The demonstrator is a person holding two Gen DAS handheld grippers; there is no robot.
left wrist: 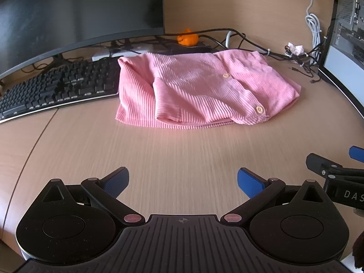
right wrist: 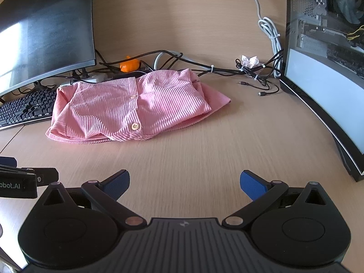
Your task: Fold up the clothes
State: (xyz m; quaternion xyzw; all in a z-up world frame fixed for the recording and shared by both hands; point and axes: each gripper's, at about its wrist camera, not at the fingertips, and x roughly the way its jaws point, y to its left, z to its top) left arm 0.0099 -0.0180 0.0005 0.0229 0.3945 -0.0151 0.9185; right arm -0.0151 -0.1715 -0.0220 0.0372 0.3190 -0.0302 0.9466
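Left gripper [left wrist: 182,178]: released, blue pads spread wide, hovering over bare wood near the front edge.
Right gripper [right wrist: 184,182]: likewise released, empty, just beside the left one.
Bench [left wrist: 182,150]: light wood grain, carrying everything below.
Monitor [left wrist: 75,9]: dark screen, back left.
Keyboard [left wrist: 56,86]: black, left side, touching the garment's edge.
Pink shirt [left wrist: 200,88]: ribbed, buttoned, folded, lying mid-bench toward the back edge.
Cables [right wrist: 250,72]: tangled along the back edge.
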